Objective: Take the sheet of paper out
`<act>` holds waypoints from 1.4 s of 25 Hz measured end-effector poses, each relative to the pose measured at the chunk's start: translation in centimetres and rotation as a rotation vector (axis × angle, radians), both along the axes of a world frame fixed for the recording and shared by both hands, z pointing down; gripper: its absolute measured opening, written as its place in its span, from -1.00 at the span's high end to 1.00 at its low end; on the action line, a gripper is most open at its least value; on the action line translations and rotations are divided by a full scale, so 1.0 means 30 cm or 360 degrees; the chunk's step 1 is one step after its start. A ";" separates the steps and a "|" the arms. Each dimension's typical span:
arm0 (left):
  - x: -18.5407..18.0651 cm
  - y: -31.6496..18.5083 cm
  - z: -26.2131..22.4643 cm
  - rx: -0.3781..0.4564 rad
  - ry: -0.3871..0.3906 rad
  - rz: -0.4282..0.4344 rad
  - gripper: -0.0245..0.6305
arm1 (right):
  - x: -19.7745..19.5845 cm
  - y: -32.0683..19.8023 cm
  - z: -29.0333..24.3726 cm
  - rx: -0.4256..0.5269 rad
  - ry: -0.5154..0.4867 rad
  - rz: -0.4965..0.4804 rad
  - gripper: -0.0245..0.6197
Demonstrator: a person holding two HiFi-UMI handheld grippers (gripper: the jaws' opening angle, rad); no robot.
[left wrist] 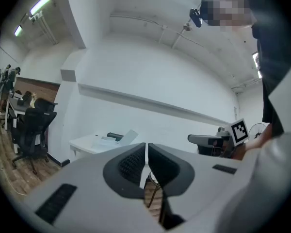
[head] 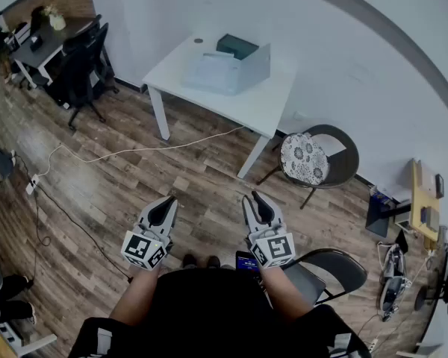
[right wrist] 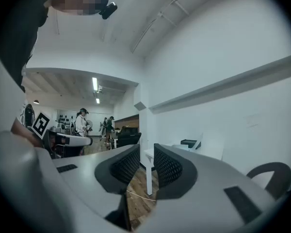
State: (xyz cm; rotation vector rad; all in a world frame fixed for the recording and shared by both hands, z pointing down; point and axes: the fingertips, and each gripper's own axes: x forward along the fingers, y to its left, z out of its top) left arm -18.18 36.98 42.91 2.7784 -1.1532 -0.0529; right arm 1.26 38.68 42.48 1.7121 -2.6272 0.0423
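— Paper (head: 211, 71), where is it?
— Pale, on the printer (head: 243, 58) on the white table (head: 272, 107), upper centre of the head view, well apart from both grippers.
— And the grippers?
— Left gripper (head: 169, 201): jaws almost touching, empty. Right gripper (head: 254, 197): jaws parted, nothing between them.

Open wooden floor (head: 134, 185) lies ahead up to white worktop (head: 261, 107); only a white cable (head: 157, 148) trails across it. Cushioned chair (head: 306, 159) crowds worktop's right side. Black folding chair (head: 325, 271) just beside right gripper (head: 254, 197).
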 end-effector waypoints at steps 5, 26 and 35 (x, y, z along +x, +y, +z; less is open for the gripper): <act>0.032 0.038 -0.007 0.0002 0.0007 0.0005 0.91 | 0.056 0.055 0.001 0.0008 -0.0026 0.0024 0.64; 0.190 0.085 0.003 -0.0010 -0.0072 0.0049 0.91 | 0.202 0.110 0.018 0.0019 -0.0104 0.0001 0.62; 0.211 0.055 0.010 -0.0010 -0.0082 0.0004 0.91 | 0.261 0.098 0.059 -0.0026 -0.0138 -0.0013 0.66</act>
